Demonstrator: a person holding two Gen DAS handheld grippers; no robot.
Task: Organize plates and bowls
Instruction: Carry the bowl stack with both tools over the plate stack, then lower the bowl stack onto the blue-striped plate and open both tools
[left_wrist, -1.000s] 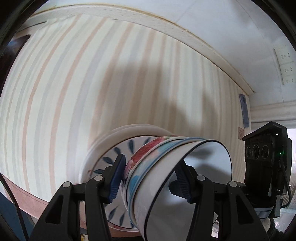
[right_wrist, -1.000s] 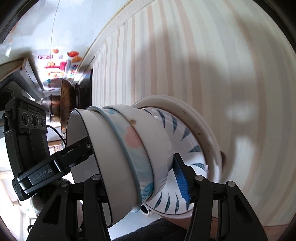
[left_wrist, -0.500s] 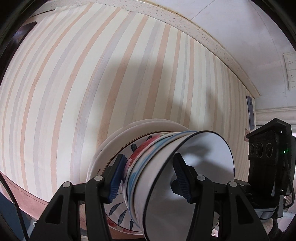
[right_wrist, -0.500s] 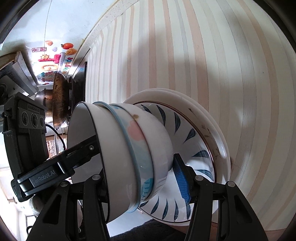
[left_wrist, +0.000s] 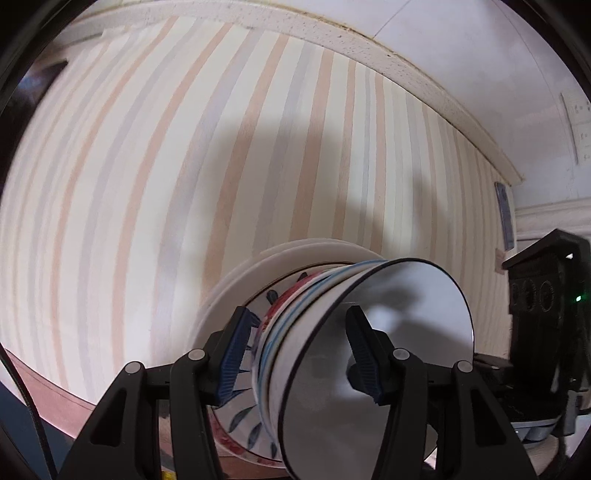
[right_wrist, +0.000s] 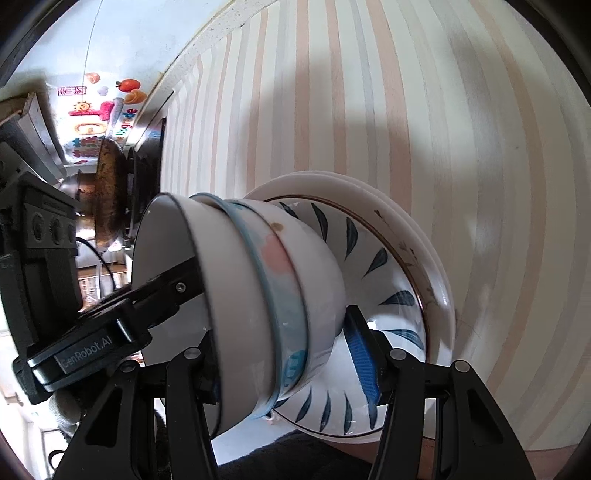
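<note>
Bowls (right_wrist: 258, 295) already nested on stacked plates (right_wrist: 417, 273), left gripper (left_wrist: 299, 354) and right gripper (right_wrist: 280, 347) fingers pinching the bowl stack from opposite sides over striped surface (left_wrist: 184, 166); final placement left.

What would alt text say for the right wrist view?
The right tongs clamp a nested stack of bowls sitting on stacked plates over a striped tablecloth. The left tongs grip the top bowl's far rim.
</note>
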